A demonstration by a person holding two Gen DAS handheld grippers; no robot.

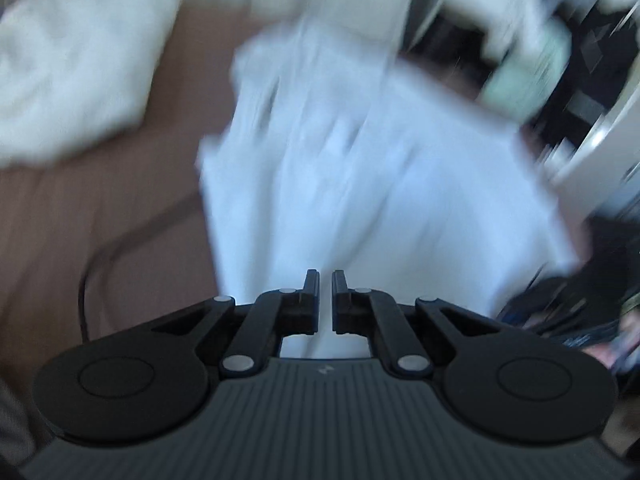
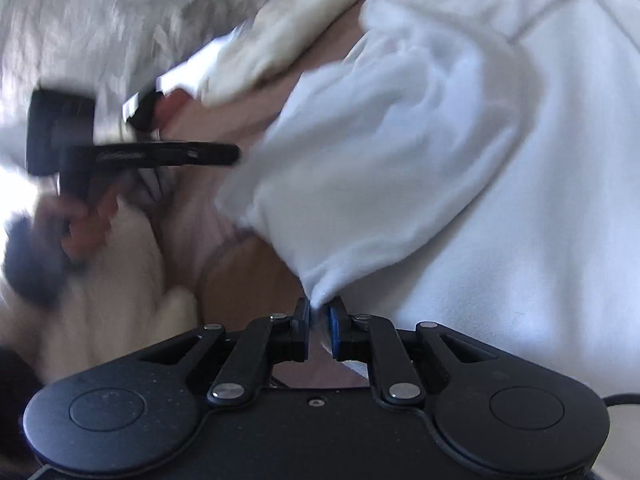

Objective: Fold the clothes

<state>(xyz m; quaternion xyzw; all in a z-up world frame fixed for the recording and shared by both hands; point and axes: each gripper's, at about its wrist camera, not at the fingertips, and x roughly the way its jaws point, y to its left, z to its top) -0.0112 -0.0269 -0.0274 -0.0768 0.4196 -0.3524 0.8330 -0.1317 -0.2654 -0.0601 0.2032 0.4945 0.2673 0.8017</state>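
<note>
Two tools: the left tool (image 1: 325,280) and the right tool (image 2: 319,307). One pale blue garment (image 2: 460,184), one cream cloth (image 1: 76,72), one brown bed (image 1: 92,216), one black cable (image 1: 86,292)

**Handheld gripper hardware: appearance**

Left matte-black two-finger gripper (image 1: 326,280): ribbed dark-grey housing with a small pale logo at 12 o'clock on its top edge; two round black discs at 9 and 3 o'clock; silver pivot rivets on black linkage bars; a thin dark cable at 9 o'clock.

Right matte-black two-finger gripper (image 2: 319,309): smooth black housing, one recessed screw at centre, matching discs and rivets, blue-edged finger pads (image 2: 335,316).

Bare reddish-skinned hand (image 2: 86,228), blurred, at 9 o'clock.
</note>
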